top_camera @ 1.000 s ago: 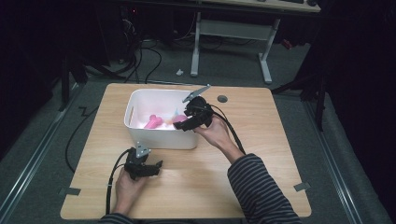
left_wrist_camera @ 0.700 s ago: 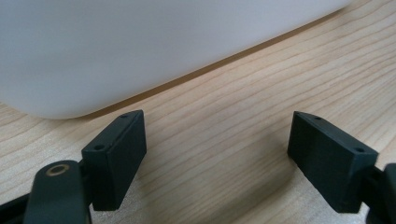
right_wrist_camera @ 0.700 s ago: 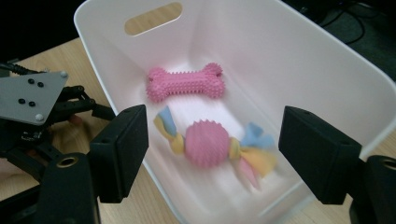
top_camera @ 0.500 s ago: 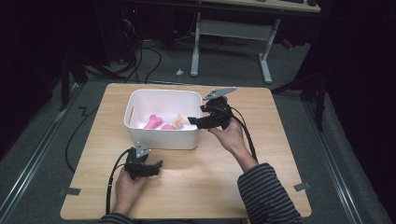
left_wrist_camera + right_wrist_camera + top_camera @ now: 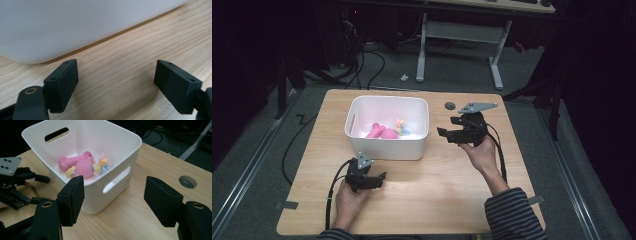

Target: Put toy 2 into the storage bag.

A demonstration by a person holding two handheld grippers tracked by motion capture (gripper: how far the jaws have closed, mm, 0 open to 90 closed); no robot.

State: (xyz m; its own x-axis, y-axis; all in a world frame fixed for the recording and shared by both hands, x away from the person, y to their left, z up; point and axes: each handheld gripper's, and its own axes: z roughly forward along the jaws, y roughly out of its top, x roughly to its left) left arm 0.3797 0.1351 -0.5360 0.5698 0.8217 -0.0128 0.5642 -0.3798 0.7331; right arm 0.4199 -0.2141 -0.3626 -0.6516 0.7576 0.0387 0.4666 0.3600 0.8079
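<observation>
Gaping wide and empty, both the left claw (image 5: 379, 178) and right claw (image 5: 443, 135) flank the bin (image 5: 387, 147).

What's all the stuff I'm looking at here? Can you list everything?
Table: one, light wood, centre of the high view.
Bin: one, white, on the table's left half.
Bone-shaped toy: one, pink, nubbly, inside the bin.
Pastel toy: one, yellow, blue and pink, beside the bone; kind unclear.
Hole cover: one, grey, round, at the table's far edge.
Desk frame: one, white, on the floor behind.
Left gripper: black, open, just in front of the bin.
Right gripper: black, open, right of the bin.
</observation>
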